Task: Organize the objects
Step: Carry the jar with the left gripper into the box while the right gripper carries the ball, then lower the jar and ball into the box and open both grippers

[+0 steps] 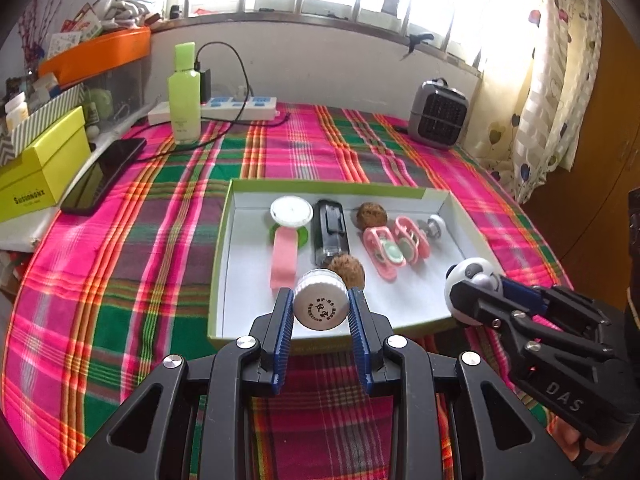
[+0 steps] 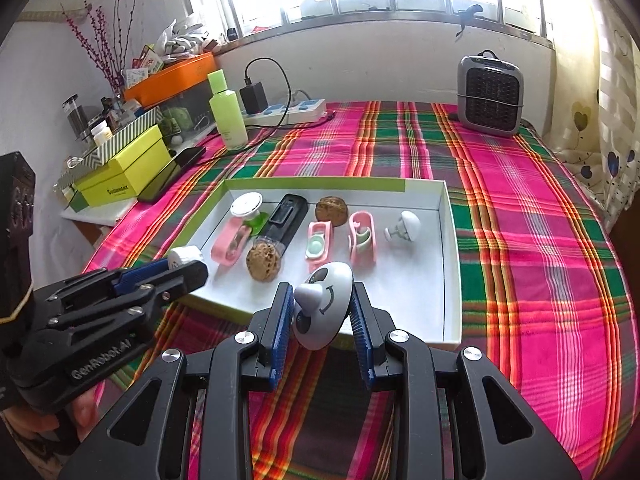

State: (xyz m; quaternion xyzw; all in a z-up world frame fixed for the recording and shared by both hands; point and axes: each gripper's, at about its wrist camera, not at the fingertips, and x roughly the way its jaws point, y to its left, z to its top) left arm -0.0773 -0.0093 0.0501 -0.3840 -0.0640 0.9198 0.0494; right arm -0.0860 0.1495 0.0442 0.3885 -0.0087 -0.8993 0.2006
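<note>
A shallow white tray with a green rim (image 1: pixel 224 248) (image 2: pixel 450 264) lies on the plaid cloth. My left gripper (image 1: pixel 320 308) is shut on a small white round jar (image 1: pixel 320 306), held over the tray's near edge; the jar also shows in the right wrist view (image 2: pixel 185 257). My right gripper (image 2: pixel 322 312) is shut on a white panda-faced knob (image 2: pixel 326 304), held over the tray's near right edge; it also shows in the left wrist view (image 1: pixel 472 280). In the tray lie two walnuts (image 1: pixel 347 271) (image 1: pixel 372 215), two pink clips (image 1: pixel 382 252), a black case (image 1: pixel 330 230), a pink strap (image 1: pixel 284 256) and a white knob (image 1: pixel 435 226).
A green bottle (image 1: pixel 184 96), a power strip (image 1: pixel 240 106) with a cable and a grey heater (image 1: pixel 438 114) stand at the back. A black phone (image 1: pixel 104 176) and yellow-green box (image 1: pixel 44 168) lie left. A curtain (image 1: pixel 552 80) hangs right.
</note>
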